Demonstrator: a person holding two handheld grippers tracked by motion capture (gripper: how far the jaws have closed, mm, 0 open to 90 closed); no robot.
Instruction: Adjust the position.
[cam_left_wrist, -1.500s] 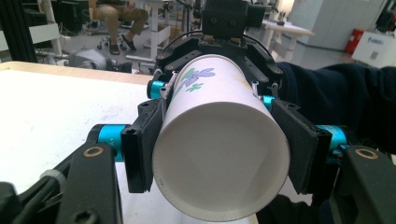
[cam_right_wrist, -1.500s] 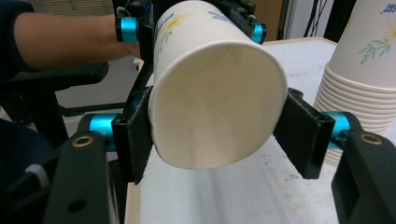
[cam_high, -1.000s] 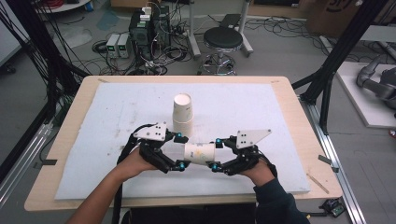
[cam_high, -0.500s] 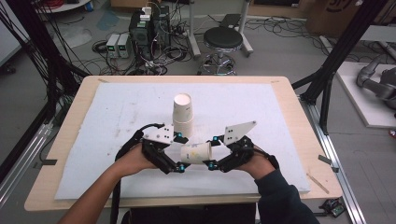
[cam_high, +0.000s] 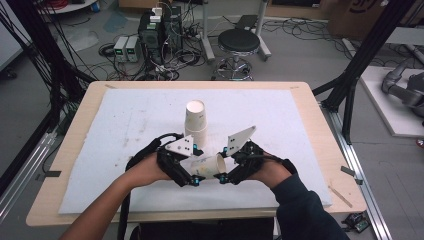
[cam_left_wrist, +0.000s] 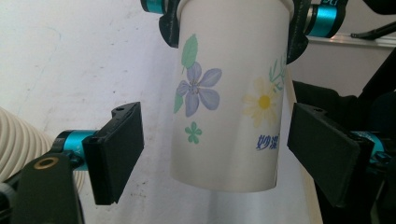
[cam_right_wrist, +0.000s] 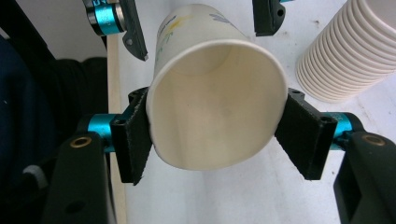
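White matting backs a flowered cup (cam_left_wrist: 229, 102) pinched by right claw (cam_right_wrist: 217, 133); left claw (cam_left_wrist: 224, 154) wide, base cropped.

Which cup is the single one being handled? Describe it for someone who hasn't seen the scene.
On the white mat, look near the front edge, between the two hands. The flowered cup lies sideways in the right gripper, printed with flowers, unlike the upright cup stack behind it.
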